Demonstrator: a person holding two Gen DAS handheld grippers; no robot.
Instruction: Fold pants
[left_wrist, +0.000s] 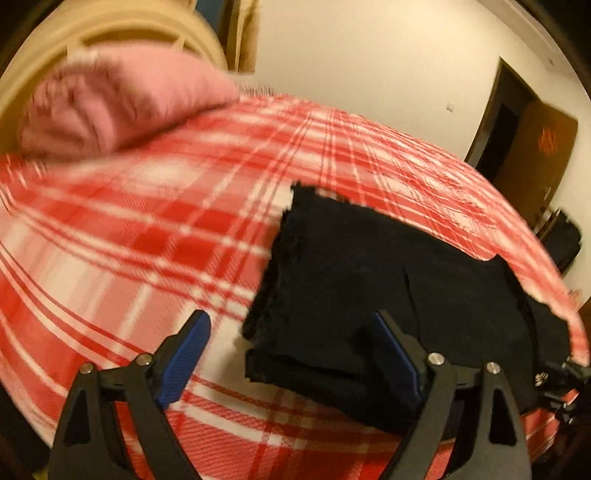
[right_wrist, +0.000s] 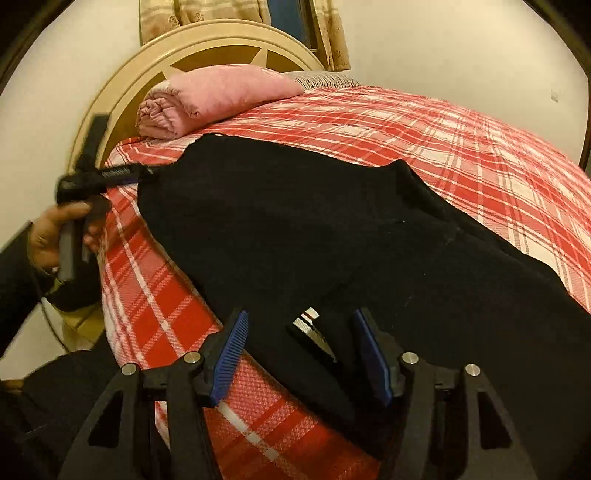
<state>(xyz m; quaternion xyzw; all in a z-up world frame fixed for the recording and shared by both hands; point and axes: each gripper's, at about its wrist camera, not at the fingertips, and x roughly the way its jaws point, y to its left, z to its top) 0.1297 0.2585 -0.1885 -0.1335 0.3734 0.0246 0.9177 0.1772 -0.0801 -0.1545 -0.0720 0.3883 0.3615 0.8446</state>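
Note:
Black pants (right_wrist: 332, 229) lie lengthwise along the near side of a bed with a red and white plaid sheet (right_wrist: 461, 147). In the left wrist view one end of the pants (left_wrist: 369, 277) shows as stacked layers. My left gripper (left_wrist: 290, 332) stands open at that end, its right finger (left_wrist: 395, 354) over the cloth and its left finger over the sheet. A hand (right_wrist: 51, 236) holds this left gripper (right_wrist: 122, 172) at the pants' far end in the right wrist view. My right gripper (right_wrist: 300, 325) is open low over the other end, with a pants edge between its fingers.
A folded pink blanket (right_wrist: 214, 99) lies at the head of the bed against a round cream headboard (right_wrist: 122, 96). Curtains (right_wrist: 207, 14) hang behind it. A brown door (left_wrist: 532, 147) and a dark bag (left_wrist: 561, 240) stand beyond the bed's far side.

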